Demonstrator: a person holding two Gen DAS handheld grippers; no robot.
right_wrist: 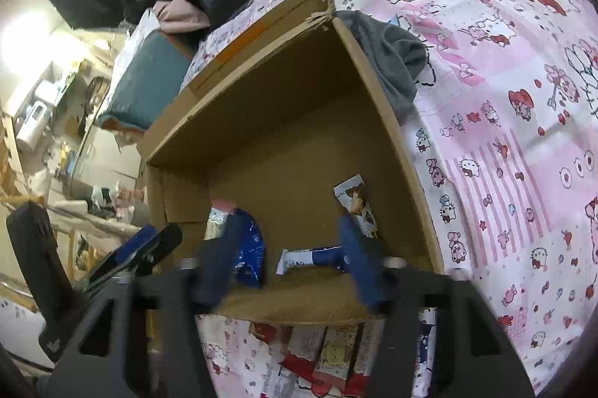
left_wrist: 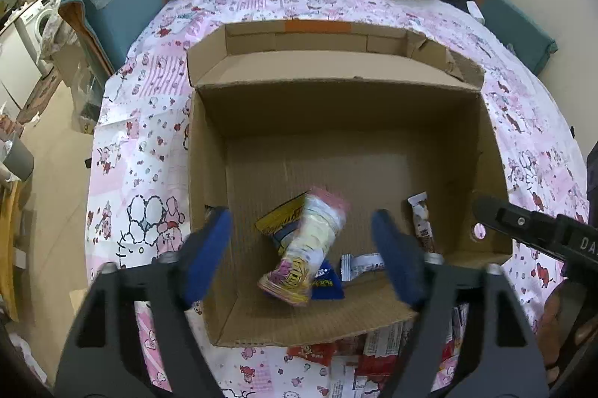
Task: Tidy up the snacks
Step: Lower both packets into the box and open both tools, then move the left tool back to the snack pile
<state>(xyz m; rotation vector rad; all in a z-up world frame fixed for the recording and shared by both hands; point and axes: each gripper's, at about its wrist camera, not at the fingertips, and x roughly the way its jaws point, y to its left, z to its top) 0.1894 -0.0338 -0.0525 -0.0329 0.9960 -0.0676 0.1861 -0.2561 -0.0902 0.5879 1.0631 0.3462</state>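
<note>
The left gripper (left_wrist: pixel 302 256) hovers above the near edge of the cardboard box (left_wrist: pixel 336 113), pointing down into it, blue fingers (left_wrist: pixel 207 257) spread wide with nothing between them. Below, blurred, a pale yellow-and-pink snack pack (left_wrist: pixel 304 248) lies tilted over a yellow packet (left_wrist: pixel 278 216) on the box floor. The right gripper (right_wrist: pixel 289 261) sits low at the box's near right side, also spread and empty. More snacks (right_wrist: pixel 329 357) lie on the pink bedsheet (right_wrist: pixel 504 91) near the box.

Home bedroom: bed (left_wrist: pixel 157 121), washing machine (left_wrist: pixel 39 20)
</note>
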